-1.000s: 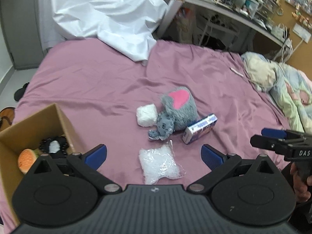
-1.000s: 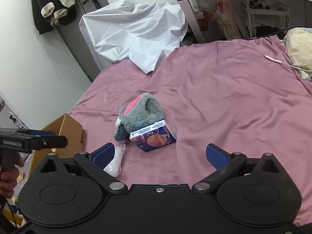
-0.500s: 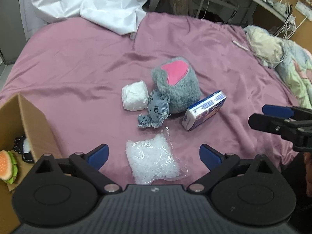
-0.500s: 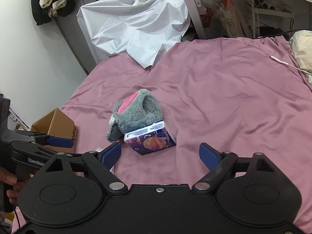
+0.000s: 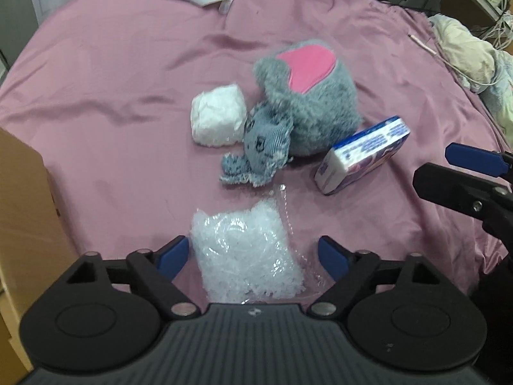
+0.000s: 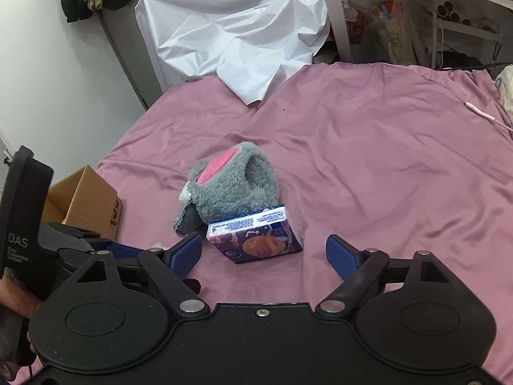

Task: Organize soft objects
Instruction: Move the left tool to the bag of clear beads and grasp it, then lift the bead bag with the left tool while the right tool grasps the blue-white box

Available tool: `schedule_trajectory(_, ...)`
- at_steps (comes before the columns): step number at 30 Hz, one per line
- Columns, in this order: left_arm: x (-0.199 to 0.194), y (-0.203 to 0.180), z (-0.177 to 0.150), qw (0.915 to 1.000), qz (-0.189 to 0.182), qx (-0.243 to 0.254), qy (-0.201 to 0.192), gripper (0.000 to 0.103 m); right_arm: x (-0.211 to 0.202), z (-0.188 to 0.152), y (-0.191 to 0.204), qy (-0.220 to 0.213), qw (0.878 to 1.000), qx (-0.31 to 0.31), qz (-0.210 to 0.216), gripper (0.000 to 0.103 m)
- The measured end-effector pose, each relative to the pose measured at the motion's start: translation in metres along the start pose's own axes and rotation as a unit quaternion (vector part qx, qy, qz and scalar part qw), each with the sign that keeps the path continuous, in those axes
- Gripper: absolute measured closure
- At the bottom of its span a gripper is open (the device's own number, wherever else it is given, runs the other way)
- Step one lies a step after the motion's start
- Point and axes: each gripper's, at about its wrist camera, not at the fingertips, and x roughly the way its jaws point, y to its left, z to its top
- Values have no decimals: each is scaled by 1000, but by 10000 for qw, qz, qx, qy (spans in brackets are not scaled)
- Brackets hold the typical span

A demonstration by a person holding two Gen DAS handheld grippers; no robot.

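Observation:
A clear plastic bag of white pellets (image 5: 245, 250) lies on the pink bedsheet (image 5: 112, 73). My left gripper (image 5: 253, 258) is open, with its blue fingers on either side of the bag's near part. Behind it lie a small blue-grey knitted toy (image 5: 261, 147), a white wad (image 5: 218, 118) and a grey plush with a pink patch (image 5: 307, 102). A purple and white packet (image 5: 362, 157) leans by the plush. My right gripper (image 6: 264, 252) is open and empty, just short of that packet (image 6: 256, 235) and the plush (image 6: 234, 186).
A cardboard box (image 6: 85, 203) stands at the left edge of the bed. A white sheet (image 6: 237, 38) is piled at the far side. A desk with shelves (image 6: 416, 9) stands behind. Crumpled bedding (image 5: 465, 54) lies at the right.
My left gripper has moved forward and down, so the pellet bag now lies between its fingers. My right gripper has closed in on the packet. Both stay open.

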Motion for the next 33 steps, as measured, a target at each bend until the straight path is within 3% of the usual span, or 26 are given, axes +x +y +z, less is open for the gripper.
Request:
schedule_trajectory(6, 1, 7, -5, 9998, 25, -176, -48, 48, 9, 0, 2, -1, 10000, 31, -7, 7)
schedule_trajectory(9, -3, 12, -5, 9995, 26, -293, -117, 54, 16, 0, 5, 9, 10000, 15, -80, 7)
schedule_trajectory(14, -12, 16, -6, 9990, 35, -378, -253, 56, 24, -1, 10, 24, 10000, -46, -17, 7)
schedule_trajectory(26, -21, 25, -8, 9979, -18, -507, -402, 57, 47, -1, 22, -20, 9989, -242, -400, 7)
schedule_trajectory(28, -23, 25, -9, 9978, -45, -525, -409, 57, 51, 0, 26, -53, 9981, -415, -454, 12)
schedule_trajectory(30, -25, 26, -10, 9976, -63, -534, -426, 57, 52, 2, 29, -53, 9974, -547, -467, 29)
schedule_trajectory(33, -31, 25, -10, 9974, -62, -508, -514, 57, 45, 2, 29, -85, 9976, -542, -423, 29)
